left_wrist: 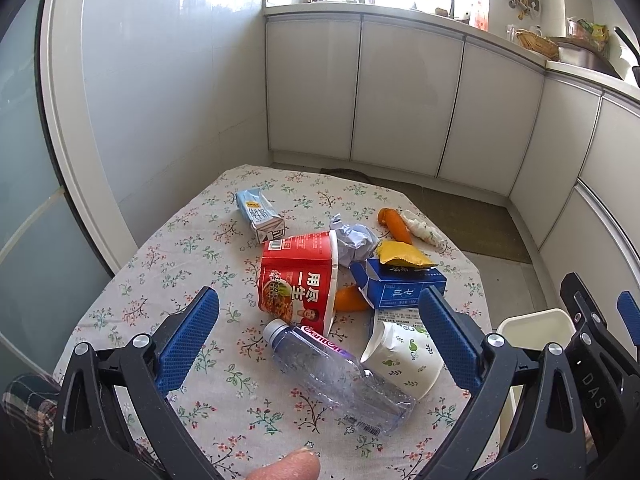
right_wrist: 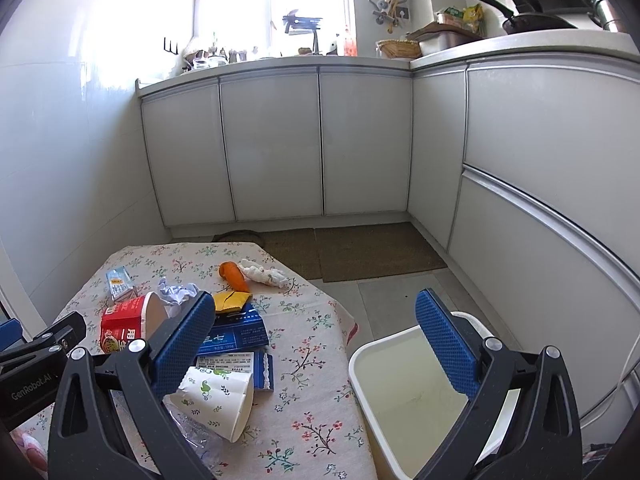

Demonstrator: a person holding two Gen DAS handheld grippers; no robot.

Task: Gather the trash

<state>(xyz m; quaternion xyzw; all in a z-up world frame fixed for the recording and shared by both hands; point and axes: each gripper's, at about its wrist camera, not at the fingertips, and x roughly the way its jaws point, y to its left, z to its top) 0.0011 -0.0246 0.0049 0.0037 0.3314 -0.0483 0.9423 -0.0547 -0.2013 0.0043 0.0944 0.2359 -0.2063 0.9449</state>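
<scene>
Bottle (left_wrist: 340, 376) first, I judge: the clear plastic water bottle lies on its side on the floral-clothed bench (left_wrist: 168, 264), directly ahead of my left gripper (left_wrist: 320, 344) and between the lines of its two blue pads. Its long axis runs diagonally, grey cap toward the far left, crushed base toward the near right, so it sits skewed across the jaws' opening, not square to it. The left jaws stand wide apart and hold nothing.

My right gripper (right_wrist: 316, 344) is also spread wide and empty, and it points mostly at the white bin (right_wrist: 404, 396) standing on the floor just beside the bench's right edge; its left pad overlaps the paper cup (right_wrist: 218, 400) in the view, though I cannot tell whether they touch.

The cup touches the bottle's base end, and the red noodle tub (left_wrist: 300, 284) lies just beyond the cap. The left hand is nearer the bottle; I would turn the wrist to close across its narrow width.
</scene>
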